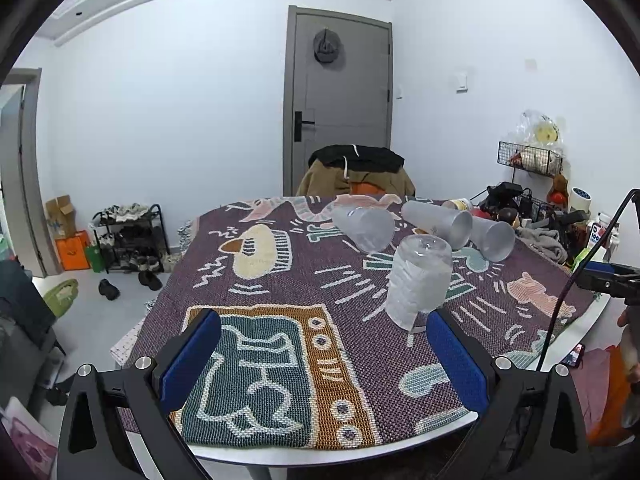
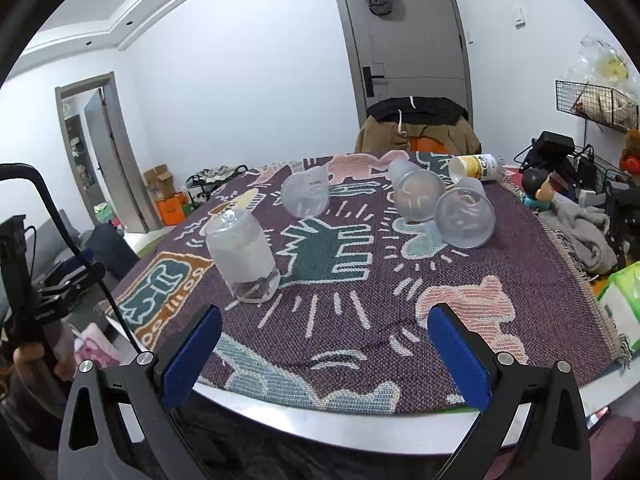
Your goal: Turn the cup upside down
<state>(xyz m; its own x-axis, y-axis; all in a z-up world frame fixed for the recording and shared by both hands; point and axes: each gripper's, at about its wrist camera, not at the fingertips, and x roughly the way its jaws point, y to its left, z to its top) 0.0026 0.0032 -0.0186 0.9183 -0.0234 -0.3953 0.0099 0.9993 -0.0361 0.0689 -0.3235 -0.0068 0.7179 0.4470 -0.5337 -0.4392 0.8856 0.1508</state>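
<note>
Only label: yellow can, text unreadable; cup inverted; both grippers spread, empty.

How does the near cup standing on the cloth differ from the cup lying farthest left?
The near cup stands upside down, closed base up and rim on the cloth; the left cup lies on its side, its open mouth toward the camera. The near cup is closest to the table edge and apart from the others; the left cup lies farther back. Both are frosted, translucent plastic, and neither is held by a tool.
</note>
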